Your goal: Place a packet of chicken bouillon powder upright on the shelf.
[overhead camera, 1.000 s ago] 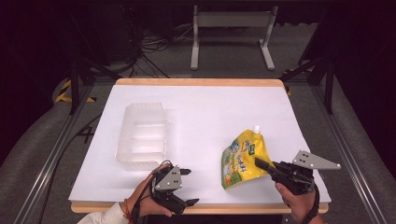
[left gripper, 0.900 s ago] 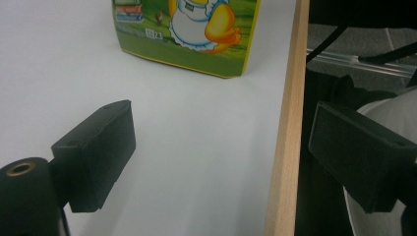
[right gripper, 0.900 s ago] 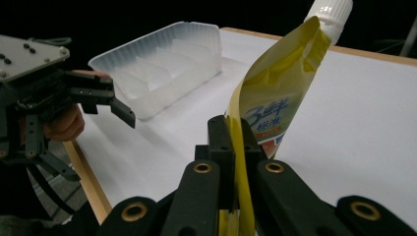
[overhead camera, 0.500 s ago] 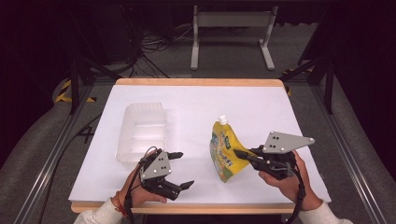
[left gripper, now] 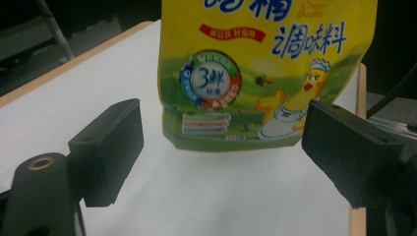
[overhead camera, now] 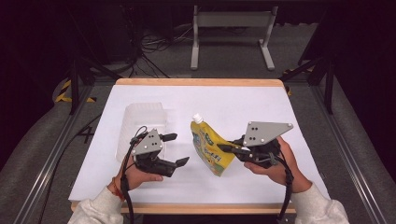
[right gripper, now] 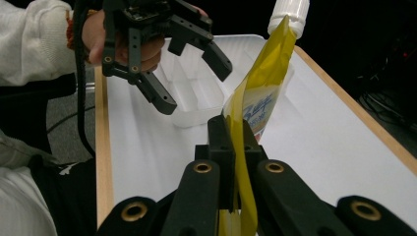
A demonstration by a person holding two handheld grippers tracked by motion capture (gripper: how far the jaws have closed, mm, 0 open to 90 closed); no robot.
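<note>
Looking down from the high view, a yellow pouch with a white cap stands held up over the white bench, near its middle toward the person's edge. The right gripper has its jaws clenched on the pouch's right-hand side edge, with the right hand wrapped around the handle behind it. The left gripper sits just left of the pouch with its jaws spread apart, pointing toward it but not touching; the left hand grips it from below. A clear plastic tray lies on the bench behind the left gripper. In the left gripper view, the pouch hangs ahead of the two black jaws, its bottom edge above the white surface; it lies between the lines of the jaws but farther out, and both pads stand clear of it. In the right gripper view, the two jaws are pressed together on the thin yellow edge of the pouch, which rises away from them to its white cap. Beyond, the left gripper shows with its jaws parted just beside the pouch, over the clear tray.
</note>
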